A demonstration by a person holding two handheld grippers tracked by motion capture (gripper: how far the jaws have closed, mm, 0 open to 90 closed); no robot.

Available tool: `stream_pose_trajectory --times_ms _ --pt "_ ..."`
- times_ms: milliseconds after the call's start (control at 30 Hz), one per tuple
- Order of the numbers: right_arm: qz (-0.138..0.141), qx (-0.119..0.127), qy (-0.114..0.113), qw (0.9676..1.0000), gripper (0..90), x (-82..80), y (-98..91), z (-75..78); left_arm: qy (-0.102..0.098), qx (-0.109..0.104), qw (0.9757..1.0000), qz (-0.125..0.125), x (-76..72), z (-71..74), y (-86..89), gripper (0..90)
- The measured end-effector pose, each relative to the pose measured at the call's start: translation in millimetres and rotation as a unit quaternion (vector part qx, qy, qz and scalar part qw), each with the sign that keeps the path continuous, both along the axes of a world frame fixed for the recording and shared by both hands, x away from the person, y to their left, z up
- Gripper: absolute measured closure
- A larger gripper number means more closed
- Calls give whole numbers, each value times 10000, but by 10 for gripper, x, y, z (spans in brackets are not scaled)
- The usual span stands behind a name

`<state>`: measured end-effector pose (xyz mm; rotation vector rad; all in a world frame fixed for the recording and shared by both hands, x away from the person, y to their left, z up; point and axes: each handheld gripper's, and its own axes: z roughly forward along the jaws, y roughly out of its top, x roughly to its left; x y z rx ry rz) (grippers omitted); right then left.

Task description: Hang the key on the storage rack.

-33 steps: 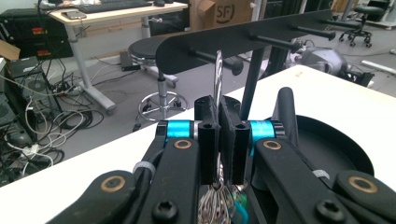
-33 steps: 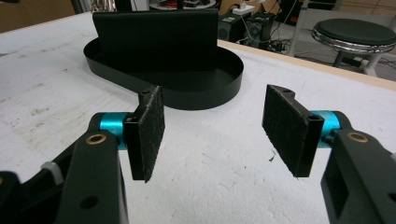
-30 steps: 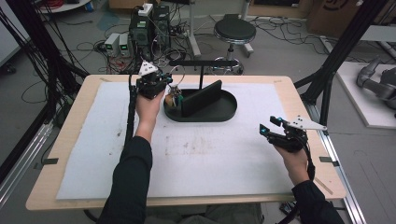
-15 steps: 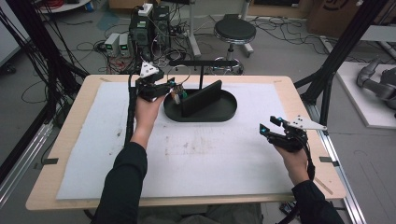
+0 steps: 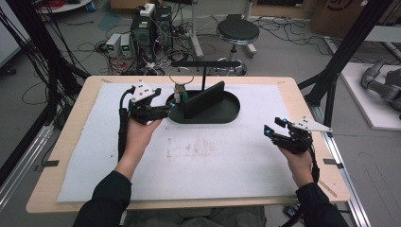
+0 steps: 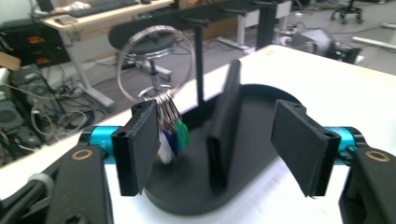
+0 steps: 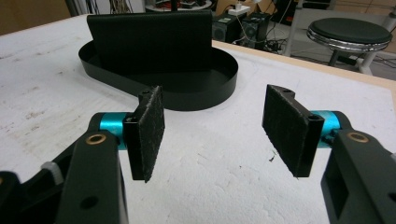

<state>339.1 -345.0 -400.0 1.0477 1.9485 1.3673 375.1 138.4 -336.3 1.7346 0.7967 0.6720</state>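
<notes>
From the high view, the key ring (image 5: 182, 80) with its little bunch of keys (image 5: 179, 96) stands up in the black tray (image 5: 222, 113), at the tray's 9 o'clock end, beside the upright black board (image 5: 203, 98). The left hand-held gripper (image 5: 163, 111) sits just outside that end, at the keys' 8 o'clock, and its jaws have just been opening. The right hand-held gripper (image 5: 276, 130) waits well apart near the bench's (image 5: 198, 161) 3 o'clock edge, jaws wide.

In the left gripper view, the ring (image 6: 154, 60) is thin shiny metal, so it looks hard, light and slippery. The keys (image 6: 170, 133) have blue and green tops and lie close by the left pad, at 10 o'clock from the middle; nothing sits between the pads. The bunch will likely swing and jingle. The thick bunch looks like a better place to pinch than the thin wire.

In the right gripper view, the pads stand apart with nothing between them, and the tray (image 7: 205, 88) lies ahead at 11 o'clock.
</notes>
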Motion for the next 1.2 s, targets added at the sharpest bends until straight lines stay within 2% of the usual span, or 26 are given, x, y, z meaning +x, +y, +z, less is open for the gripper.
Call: stream_pose_trajectory --times_ms 100,167,267,433,567,667,800,900,1033,1200 --pt "-20 23 11 10000 396 -7 -6 4 139 -194 9996 -149 -135 -68 98 287" --pt "-34 30 12 10000 396 -8 -14 5 187 -225 9994 -158 -218 -112 172 271" --pt "-72 46 19 10000 396 -11 -27 8 190 -196 9996 -60 -339 -181 290 260" --pt "-86 30 -2 10000 395 -1 -37 5 152 -359 9992 70 -536 -331 472 249" --pt "-102 38 4 9999 395 2 -34 4 114 -268 9994 177 -664 -445 566 249" --pt "-115 35 8 9999 395 3 -43 5 124 -216 9994 253 -732 -512 622 249" --pt "-163 58 28 9998 395 9 -61 4 33 -145 9993 356 -795 -611 668 249" --pt "-184 46 13 9998 394 18 -72 2 112 -102 9990 411 -815 -673 685 249" --pt "-181 35 23 9998 394 30 -68 -3 14 47 9990 439 -826 -682 685 249" --pt "-183 -3 22 9998 394 33 -59 -7 -16 34 9986 524 -828 -677 707 249"
